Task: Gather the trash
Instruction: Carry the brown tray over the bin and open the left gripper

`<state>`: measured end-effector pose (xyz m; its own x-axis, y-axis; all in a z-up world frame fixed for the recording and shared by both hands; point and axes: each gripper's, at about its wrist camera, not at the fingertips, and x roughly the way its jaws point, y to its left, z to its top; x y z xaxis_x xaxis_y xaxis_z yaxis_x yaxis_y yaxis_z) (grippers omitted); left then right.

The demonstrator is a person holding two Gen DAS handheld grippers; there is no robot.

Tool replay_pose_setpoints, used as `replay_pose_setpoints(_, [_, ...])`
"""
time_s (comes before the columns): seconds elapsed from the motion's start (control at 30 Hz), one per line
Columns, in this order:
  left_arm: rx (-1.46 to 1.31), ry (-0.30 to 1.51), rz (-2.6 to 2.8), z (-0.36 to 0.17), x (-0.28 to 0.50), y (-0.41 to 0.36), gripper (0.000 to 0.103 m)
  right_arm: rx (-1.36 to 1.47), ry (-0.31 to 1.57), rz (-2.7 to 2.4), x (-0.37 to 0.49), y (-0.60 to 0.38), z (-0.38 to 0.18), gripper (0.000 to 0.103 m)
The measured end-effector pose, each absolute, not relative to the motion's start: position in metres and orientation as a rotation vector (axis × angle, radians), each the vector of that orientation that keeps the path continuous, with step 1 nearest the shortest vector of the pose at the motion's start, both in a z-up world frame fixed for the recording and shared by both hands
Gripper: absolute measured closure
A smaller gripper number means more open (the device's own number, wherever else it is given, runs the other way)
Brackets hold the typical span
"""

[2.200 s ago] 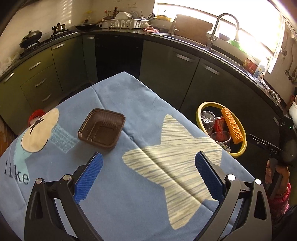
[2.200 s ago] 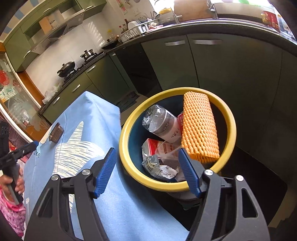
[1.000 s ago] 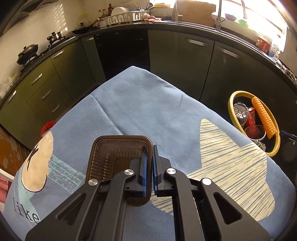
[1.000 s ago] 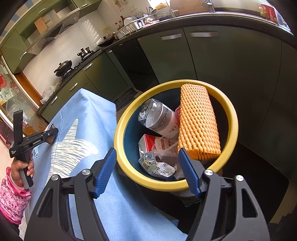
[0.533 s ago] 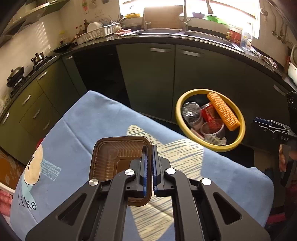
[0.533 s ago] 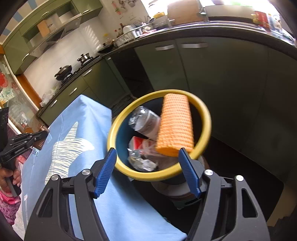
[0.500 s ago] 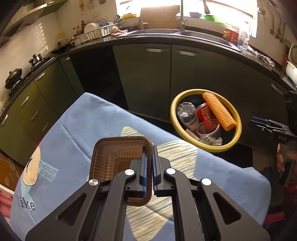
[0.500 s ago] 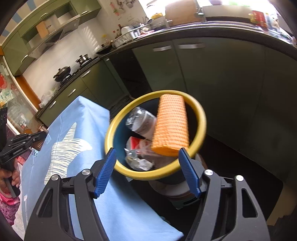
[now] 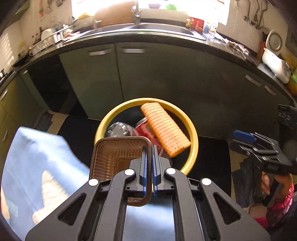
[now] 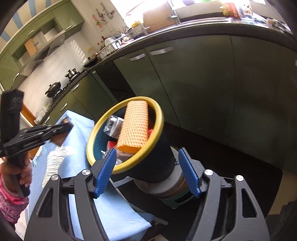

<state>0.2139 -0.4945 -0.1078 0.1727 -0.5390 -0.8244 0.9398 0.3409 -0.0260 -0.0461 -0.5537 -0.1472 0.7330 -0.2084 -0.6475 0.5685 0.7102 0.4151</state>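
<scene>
- While the left gripper [image 9: 149, 171] is clamped on the right wall of a brown ribbed plastic tray [image 9: 118, 157], the tray hangs in the air at the table corner, its far edge overlapping the near rim of the trash bin [image 9: 193, 137] in the left wrist view.
- The right gripper [image 10: 146, 173] stands released, its blue pads [image 10: 188, 173] wide apart on either side of the bin's dark body [image 10: 157, 157] without touching it; nothing is gripped.
- The bin has a yellow rim and appears tilted toward the table in the right wrist view.
- Inside the bin, an orange foam net sleeve [image 9: 164, 128] lies across the top, leaning on the far rim.
- Below the sleeve lie a clear crushed plastic bottle [image 9: 118, 128] and a red wrapper [image 9: 143, 129].
- The sleeve covers much of the bin mouth on the right; the left part of the opening is less covered.
- A light blue tablecloth [image 9: 33, 157] with a pale striped star print covers the table just beside the bin.
- Green kitchen cabinets [image 9: 148, 74] stand behind the bin, with a sink and tap [image 9: 136, 11] on the counter above.
- A white rice cooker [image 9: 274, 61] sits at the counter's far right.
- A hand [image 10: 24, 173] with a pink patterned sleeve holds the left gripper's handle in the right wrist view.
</scene>
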Motion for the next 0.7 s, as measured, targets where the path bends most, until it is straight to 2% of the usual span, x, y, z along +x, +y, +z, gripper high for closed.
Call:
replay_pose_setpoints(0.4, [0.536,0.966,-1.122,-0.157,0.234,-0.557,0.096,0.679,0.609,-0.479,-0.053,-0.562,-0.156,0.037])
replay_pose_setpoints(0.43, [0.533,0.965,-1.118,-0.159,0.236,-0.558,0.093,0.679,0.61,-0.478,-0.053,-0.562,-0.156,0.037])
replay_pose_setpoints(0.47, [0.531,0.963,-1.11,-0.161,0.237,-0.559,0.079,0.679,0.609,-0.478,-0.053,-0.561,-0.156,0.037])
replay_pose_setpoints(0.5, [0.529,0.959,-1.099,-0.162,0.239,-0.56,0.06,0.68,0.608,-0.478,-0.053,-0.56,-0.155,0.036])
replay_pose_setpoints(0.53, [0.527,0.95,-1.086,-0.162,0.239,-0.561,0.054,0.68,0.607,-0.477,-0.053,-0.561,-0.155,0.036])
replay_pose_setpoints(0.57, [0.523,0.943,-1.074,-0.162,0.24,-0.56,0.05,0.679,0.607,-0.475,-0.053,-0.56,-0.155,0.036])
replay_pose_setpoints(0.7, [0.488,0.943,-1.049,-0.153,0.241,-0.543,0.05,0.675,0.604,-0.463,-0.052,-0.557,-0.152,0.036])
